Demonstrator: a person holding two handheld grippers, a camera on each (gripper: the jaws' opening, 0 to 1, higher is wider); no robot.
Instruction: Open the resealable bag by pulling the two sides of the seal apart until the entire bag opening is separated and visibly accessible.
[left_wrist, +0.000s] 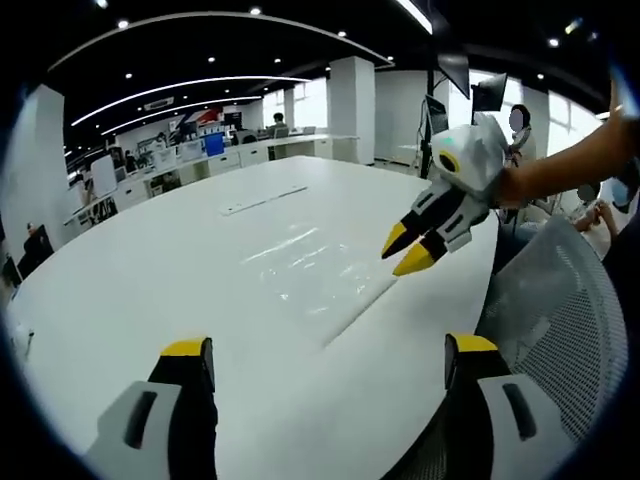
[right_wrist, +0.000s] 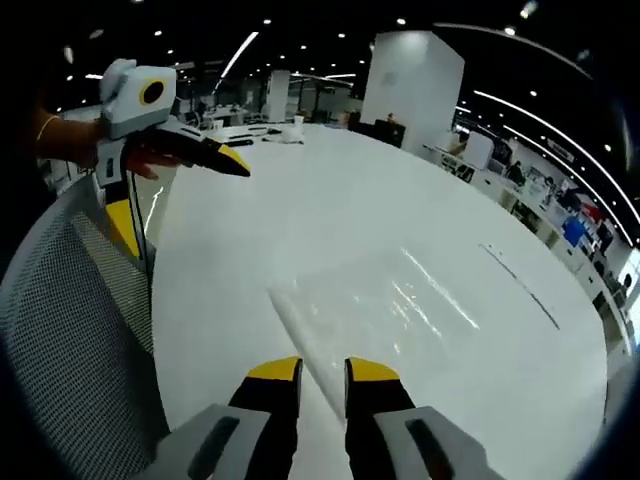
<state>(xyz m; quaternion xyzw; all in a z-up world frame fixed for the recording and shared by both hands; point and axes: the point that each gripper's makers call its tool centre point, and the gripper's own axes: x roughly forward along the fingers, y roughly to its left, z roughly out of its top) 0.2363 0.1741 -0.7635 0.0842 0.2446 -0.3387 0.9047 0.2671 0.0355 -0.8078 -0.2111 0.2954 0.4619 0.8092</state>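
Resealable bag (left_wrist: 318, 283), clear, flat and sealed on white surface (left_wrist: 150, 290); my left gripper (left_wrist: 330, 362) wide, right gripper (right_wrist: 322, 372) narrow just short of its near edge, both empty: approach step, next I pinch each seal side.

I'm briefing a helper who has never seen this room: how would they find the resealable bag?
Start at the big white table. Near its edge beside the grey mesh chair lies the resealable bag, flat. It is clear plastic, given away only by its glossy glare and straight edges, unlike the thin strip farther back.
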